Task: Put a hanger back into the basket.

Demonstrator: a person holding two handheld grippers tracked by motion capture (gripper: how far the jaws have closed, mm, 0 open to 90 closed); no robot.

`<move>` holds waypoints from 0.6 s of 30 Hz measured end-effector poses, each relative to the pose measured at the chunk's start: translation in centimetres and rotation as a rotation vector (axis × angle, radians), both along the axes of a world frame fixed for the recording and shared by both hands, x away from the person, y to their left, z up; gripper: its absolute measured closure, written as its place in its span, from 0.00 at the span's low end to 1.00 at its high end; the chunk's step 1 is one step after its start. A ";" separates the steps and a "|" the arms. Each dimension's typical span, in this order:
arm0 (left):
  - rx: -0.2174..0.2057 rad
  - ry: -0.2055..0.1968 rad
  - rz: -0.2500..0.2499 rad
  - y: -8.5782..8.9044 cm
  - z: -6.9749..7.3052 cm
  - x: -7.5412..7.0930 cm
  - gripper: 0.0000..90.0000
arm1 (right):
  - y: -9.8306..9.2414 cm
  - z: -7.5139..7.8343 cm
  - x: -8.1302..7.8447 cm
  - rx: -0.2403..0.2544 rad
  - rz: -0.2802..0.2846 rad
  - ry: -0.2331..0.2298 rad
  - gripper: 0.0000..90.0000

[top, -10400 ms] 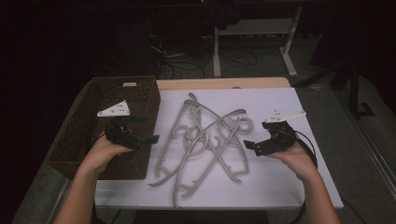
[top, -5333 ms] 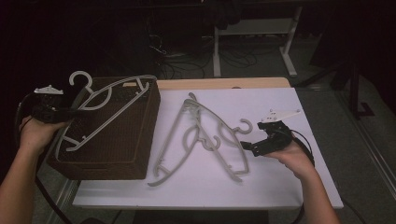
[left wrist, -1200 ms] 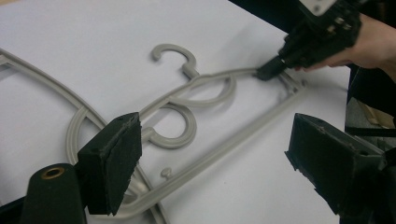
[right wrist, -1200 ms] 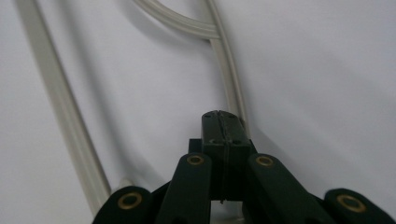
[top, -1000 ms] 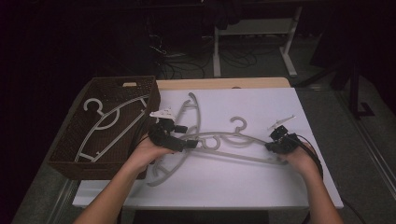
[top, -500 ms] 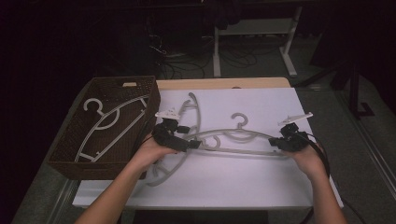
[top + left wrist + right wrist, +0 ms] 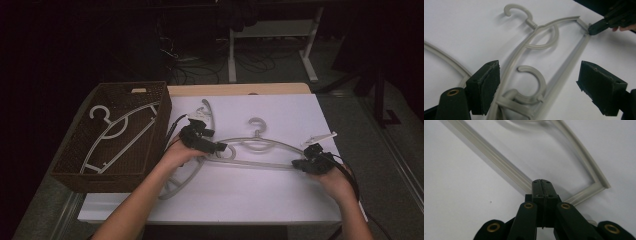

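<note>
A grey plastic hanger [image 7: 260,164] lies flat across the white table top, hook pointing away from me. My left gripper [image 7: 219,147] hovers open over its left end; in the left gripper view the gripper [image 7: 541,87] has that hanger [image 7: 564,67] and the hook of a second hanger [image 7: 534,80] between its wide-apart pads, touching neither. My right gripper [image 7: 296,163] is shut, its tips resting on the bottom bar beside the hanger's right corner. In the right gripper view the gripper [image 7: 541,182] has nothing between its jaws, and the bar [image 7: 494,157] runs under them.
The second hanger [image 7: 175,182] lies under the first, running from the table's middle toward the near left. A brown wicker basket [image 7: 70,175] stands at the left with one hanger [image 7: 122,137] inside. White table top stretches toward the near edge.
My left gripper has moved to the right and lower, over the hanger's left end. The right gripper has shifted slightly toward the near edge, still at the right corner.
</note>
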State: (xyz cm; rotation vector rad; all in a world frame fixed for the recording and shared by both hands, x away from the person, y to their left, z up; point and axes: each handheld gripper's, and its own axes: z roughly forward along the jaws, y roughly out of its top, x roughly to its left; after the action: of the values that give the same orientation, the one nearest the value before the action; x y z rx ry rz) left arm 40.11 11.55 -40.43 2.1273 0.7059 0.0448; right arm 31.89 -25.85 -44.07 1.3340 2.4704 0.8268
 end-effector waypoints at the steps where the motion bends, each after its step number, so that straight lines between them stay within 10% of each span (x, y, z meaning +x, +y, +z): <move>1: 0.012 -0.003 -0.002 -0.2 -0.2 0.4 0.20 | 0.1 -0.2 0.0 -0.005 -0.002 0.009 0.99; 18: 0.236 -0.022 -0.126 -5.9 -3.0 4.6 0.47 | -0.1 -0.4 0.2 0.004 0.007 0.013 0.99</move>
State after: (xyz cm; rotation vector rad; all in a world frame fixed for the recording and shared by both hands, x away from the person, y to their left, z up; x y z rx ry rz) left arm 44.76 5.63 -43.42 2.3891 0.5755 0.0873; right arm 32.14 -25.90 -44.51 1.3370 2.4860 0.8271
